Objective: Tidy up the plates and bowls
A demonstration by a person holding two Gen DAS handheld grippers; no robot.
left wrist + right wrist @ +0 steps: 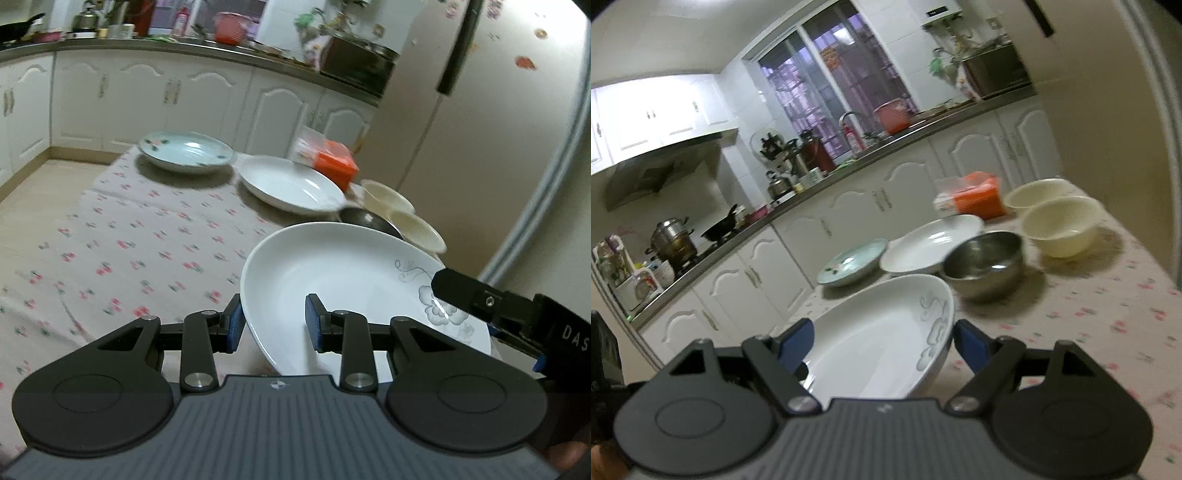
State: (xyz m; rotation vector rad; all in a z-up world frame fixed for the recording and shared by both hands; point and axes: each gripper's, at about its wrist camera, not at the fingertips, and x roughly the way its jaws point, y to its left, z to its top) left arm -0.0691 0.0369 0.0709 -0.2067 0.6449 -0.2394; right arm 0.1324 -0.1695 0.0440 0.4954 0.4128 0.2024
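A white plate with a grey flower print (343, 273) (875, 339) is lifted and tilted above the table. My left gripper (274, 322) is open, its jaws straddling the plate's near rim with a wide gap. My right gripper (884, 341) is open too, its jaws on either side of the plate's other rim; it shows in the left wrist view (491, 306) at the plate's right edge. Further back stand a plain white plate (291, 184) (931, 243), a pale green flowered plate (186, 151) (853, 262), a steel bowl (984, 262) (369, 219) and two cream bowls (1062, 229) (1034, 194).
The table has a flowered cloth (129, 240) (1089, 314). An orange packet (332, 160) (975, 197) sits at the far edge behind the plates. A fridge (480, 129) stands to the right. Kitchen cabinets and a cluttered counter (184, 85) run behind the table.
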